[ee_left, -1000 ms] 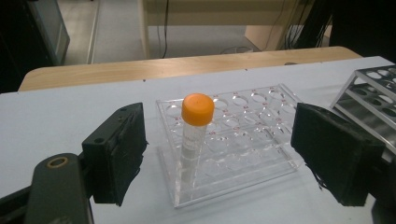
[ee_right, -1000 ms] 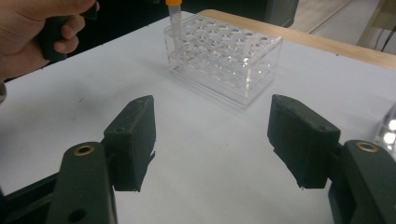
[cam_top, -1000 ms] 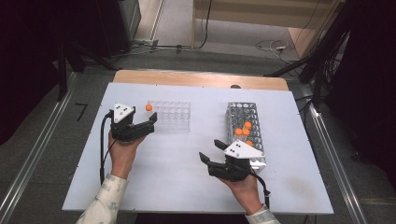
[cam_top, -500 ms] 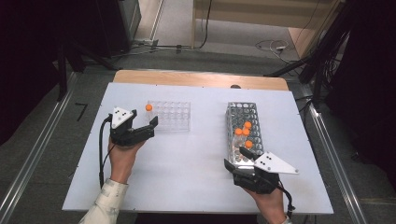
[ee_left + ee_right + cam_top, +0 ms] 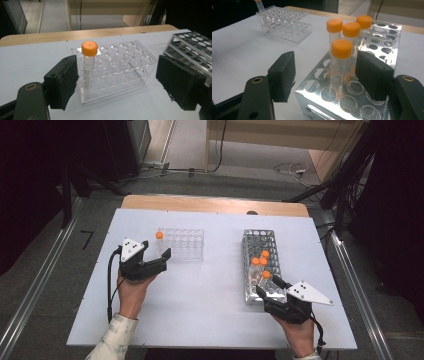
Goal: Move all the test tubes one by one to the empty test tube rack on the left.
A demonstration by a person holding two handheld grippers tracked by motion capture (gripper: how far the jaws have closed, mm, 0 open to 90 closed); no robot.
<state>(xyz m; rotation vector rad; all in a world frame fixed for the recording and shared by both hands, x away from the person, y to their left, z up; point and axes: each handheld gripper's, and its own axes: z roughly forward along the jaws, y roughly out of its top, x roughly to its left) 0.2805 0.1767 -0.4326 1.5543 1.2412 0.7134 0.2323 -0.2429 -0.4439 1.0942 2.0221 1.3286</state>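
A clear plastic rack (image 5: 184, 245) holds one orange-capped tube (image 5: 159, 236) at its left corner. My left gripper (image 5: 156, 250) is open just in front of that corner. In the left gripper view the tube (image 5: 88, 65) stands by the left pad (image 5: 63, 83), and the clear rack (image 5: 120, 67) spans the gap of the gripper (image 5: 117, 83). A metal rack (image 5: 252, 242) holds several orange-capped tubes (image 5: 263, 261). My right gripper (image 5: 268, 286) is open at its near end. In the right gripper view the nearest tube (image 5: 341, 60) shows between the jaws of the gripper (image 5: 325, 71), untouched.
The white table (image 5: 215, 300) ends near both hands at the front. A wooden strip (image 5: 215, 205) runs along the back. The metal rack (image 5: 193, 46) lies right of the left gripper. The clear rack (image 5: 284, 22) shows far off to the left in the right gripper view.
My right gripper has moved right from the table's middle to the near end of the metal rack. The left gripper has barely shifted.
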